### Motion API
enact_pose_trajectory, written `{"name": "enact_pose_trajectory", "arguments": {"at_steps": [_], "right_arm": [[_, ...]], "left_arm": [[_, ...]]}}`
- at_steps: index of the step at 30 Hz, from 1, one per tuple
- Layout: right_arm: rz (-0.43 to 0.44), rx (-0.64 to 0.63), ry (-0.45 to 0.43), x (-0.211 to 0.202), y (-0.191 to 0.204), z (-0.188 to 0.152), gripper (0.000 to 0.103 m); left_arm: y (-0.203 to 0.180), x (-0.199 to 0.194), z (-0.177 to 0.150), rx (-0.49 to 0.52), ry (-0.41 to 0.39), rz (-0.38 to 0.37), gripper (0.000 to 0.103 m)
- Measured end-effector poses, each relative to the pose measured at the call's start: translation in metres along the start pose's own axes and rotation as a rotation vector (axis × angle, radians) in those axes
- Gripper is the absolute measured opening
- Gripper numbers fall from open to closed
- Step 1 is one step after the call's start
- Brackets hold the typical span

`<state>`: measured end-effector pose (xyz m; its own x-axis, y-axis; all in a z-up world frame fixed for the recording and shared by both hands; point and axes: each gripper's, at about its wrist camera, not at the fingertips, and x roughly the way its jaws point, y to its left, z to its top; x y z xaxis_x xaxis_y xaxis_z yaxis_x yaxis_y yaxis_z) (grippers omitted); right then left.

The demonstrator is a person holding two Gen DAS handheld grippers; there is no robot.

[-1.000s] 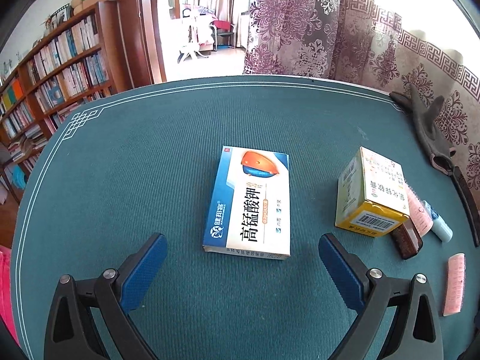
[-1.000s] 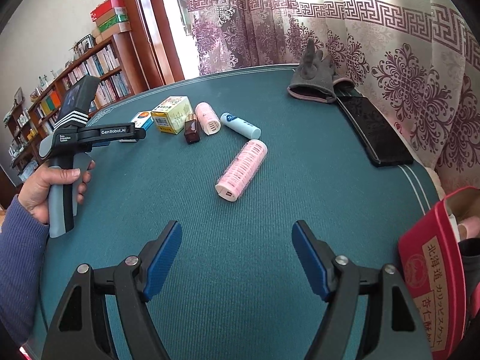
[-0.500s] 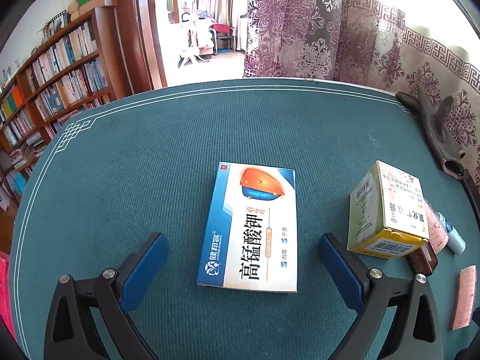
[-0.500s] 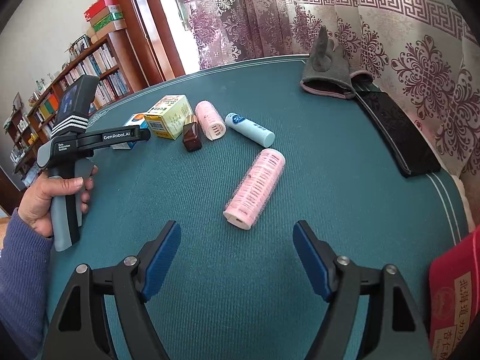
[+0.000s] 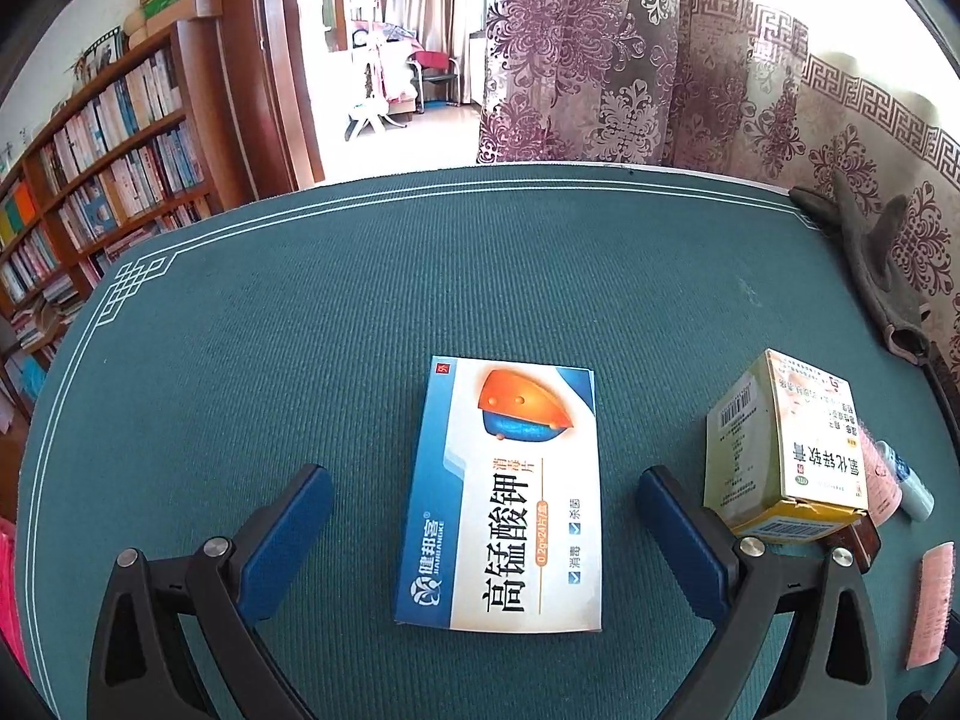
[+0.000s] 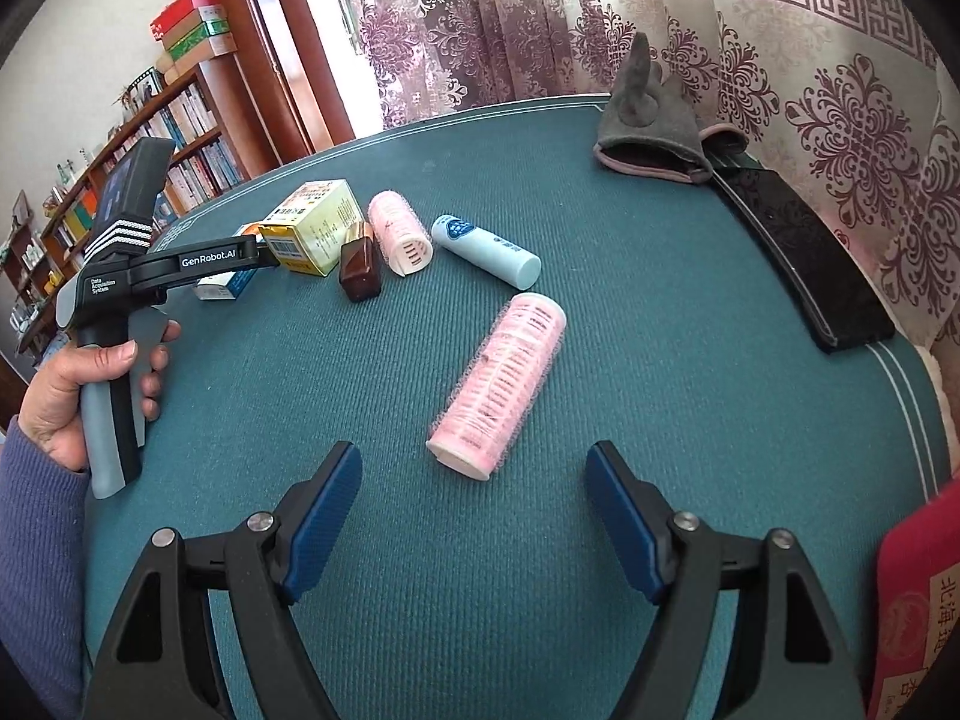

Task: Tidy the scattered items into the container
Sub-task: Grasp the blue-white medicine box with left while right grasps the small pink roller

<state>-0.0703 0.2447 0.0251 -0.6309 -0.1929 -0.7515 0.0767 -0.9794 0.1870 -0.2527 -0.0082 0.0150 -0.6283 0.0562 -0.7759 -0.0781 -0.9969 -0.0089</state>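
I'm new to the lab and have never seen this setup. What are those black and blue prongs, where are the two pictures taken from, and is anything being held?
No robot here: a person holds a handheld gripper in each hand, and each carries a camera looking along its two blue-padded fingers. The left gripper is open over a flat blue-and-white medicine box, with a yellow box beside it. The right gripper is open just short of a pink hair roller; its view also shows the person's hand gripping the other tool. Everything lies on a green table mat. Nothing is held yet.
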Motion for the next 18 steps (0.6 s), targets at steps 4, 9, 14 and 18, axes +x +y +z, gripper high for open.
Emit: {"name": "enact_pose_trajectory", "arguments": {"at_steps": [4,9,14,18], "right_arm": [[-0.004,0.008,0.001,0.005,0.001,0.006,0.08],[-0.009,0.05,0.0,0.011,-0.007,0.014,0.08],[-0.033,0.062,-0.005,0.018,-0.013,0.024,0.08],[-0.078,0.019,-0.016,0.025,-0.01,0.029,0.068]], "left_arm": [[0.0,0.0,0.0,-0.003,-0.002,0.0,0.102],[-0.001,-0.012,-0.006,0.001,-0.04,-0.004,0.066],[-0.009,-0.023,-0.019,0.024,-0.048,-0.016,0.056],[-0.013,-0.031,-0.03,0.019,-0.047,-0.023,0.056]]}}
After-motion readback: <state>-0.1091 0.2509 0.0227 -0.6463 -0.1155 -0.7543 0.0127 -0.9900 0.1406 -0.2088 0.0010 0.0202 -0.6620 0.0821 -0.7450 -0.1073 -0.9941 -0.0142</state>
